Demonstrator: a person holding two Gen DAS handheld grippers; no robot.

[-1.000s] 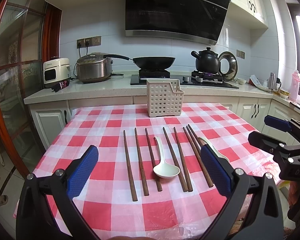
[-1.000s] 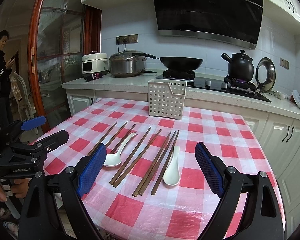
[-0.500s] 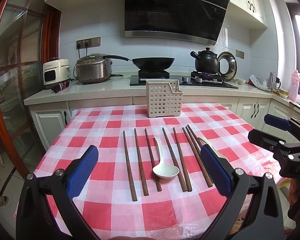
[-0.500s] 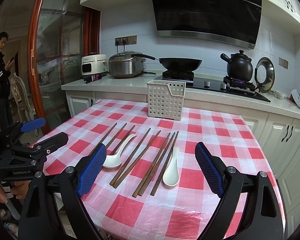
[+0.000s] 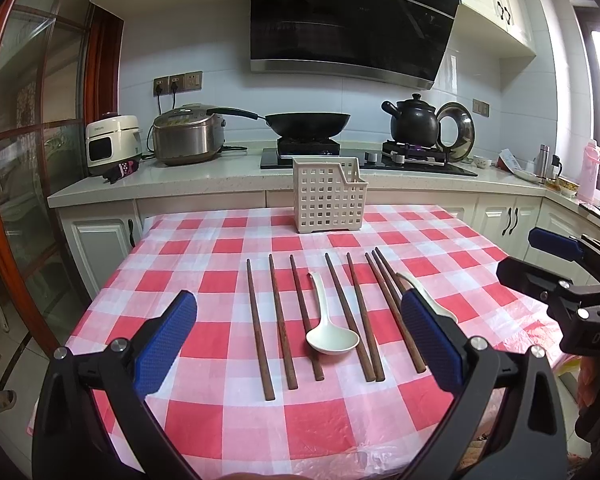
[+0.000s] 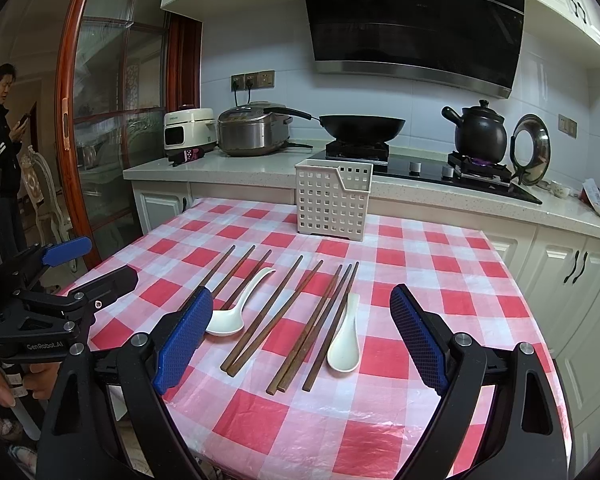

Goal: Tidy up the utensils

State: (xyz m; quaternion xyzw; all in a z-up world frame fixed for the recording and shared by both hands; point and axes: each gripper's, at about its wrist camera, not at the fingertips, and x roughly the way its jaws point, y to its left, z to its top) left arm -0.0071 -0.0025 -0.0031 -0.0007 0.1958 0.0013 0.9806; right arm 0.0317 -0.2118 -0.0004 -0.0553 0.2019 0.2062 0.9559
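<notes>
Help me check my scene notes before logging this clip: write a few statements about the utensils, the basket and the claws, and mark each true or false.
1. Two white spoons lie among the chopsticks on the checked tablecloth. True.
2. The white basket already holds several chopsticks. False: nothing shows above its rim, and all eight chopsticks lie on the cloth.
3. The left claw is shut on a spoon. False: it is open and holds nothing.
4. The right claw is open, short of the utensils. True.
5. The basket stands beyond the utensils, near the table's far edge. True.
</notes>
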